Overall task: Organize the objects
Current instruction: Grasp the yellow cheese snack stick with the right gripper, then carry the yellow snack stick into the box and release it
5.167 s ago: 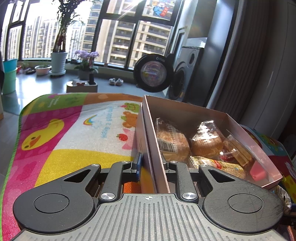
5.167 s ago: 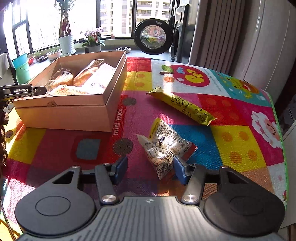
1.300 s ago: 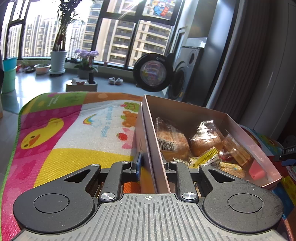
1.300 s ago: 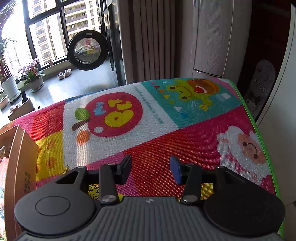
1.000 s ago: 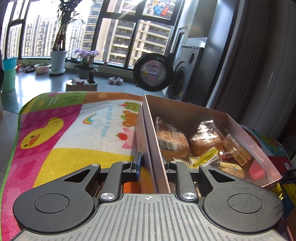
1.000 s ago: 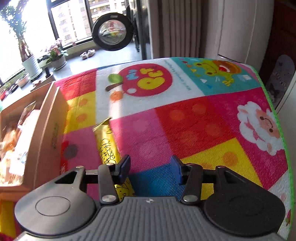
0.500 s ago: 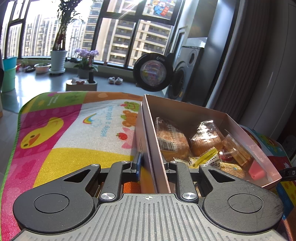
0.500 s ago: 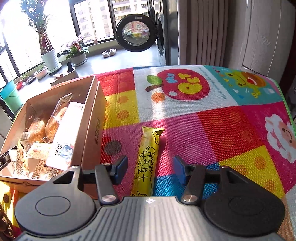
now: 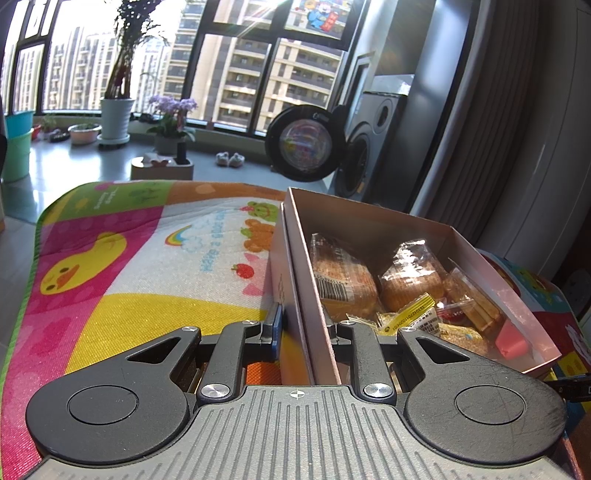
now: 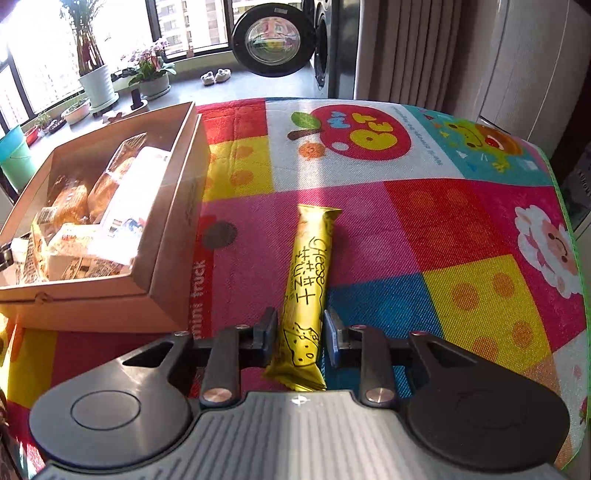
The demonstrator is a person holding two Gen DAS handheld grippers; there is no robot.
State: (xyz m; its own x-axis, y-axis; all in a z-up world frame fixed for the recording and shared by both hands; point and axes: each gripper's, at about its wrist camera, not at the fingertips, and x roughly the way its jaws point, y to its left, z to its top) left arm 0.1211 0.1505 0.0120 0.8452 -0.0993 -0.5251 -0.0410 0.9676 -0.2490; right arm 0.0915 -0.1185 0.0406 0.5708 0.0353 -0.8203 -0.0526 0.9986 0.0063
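**Box of snacks gripped at one wall, cheese stick between the other fingers**

Sunlit windows with potted plants and a front-loading washing machine (image 10: 275, 35) stand behind a low surface covered by a bright cartoon play mat (image 9: 147, 258).

On the left of the mat, the left gripper (image 9: 303, 325) is clamped on the near-left wall of an open cardboard box (image 9: 306, 288): one finger sits outside the wall, the other inside, and the cardboard fills the gap between them. Inside the box, from the left wrist view, lie two wrapped bread loaves (image 9: 343, 280) side by side toward the far end, small yellow sachets (image 9: 406, 314) in the near middle, a clear pack of biscuits (image 9: 469, 299) along the right wall, and a pink wrapped item (image 9: 511, 341) in the near-right corner. The right wrist view shows the same box (image 10: 177, 236) with a white printed packet (image 10: 125, 199) lying over the other goods.

Further right, just beside the box but not touching it, a long yellow cheese stick packet (image 10: 308, 291) lies flat on the mat, pointing away from the camera. The right gripper (image 10: 300, 334) straddles its near end, fingers parted, one on each side. Whether the pads already touch the wrapper cannot be told.
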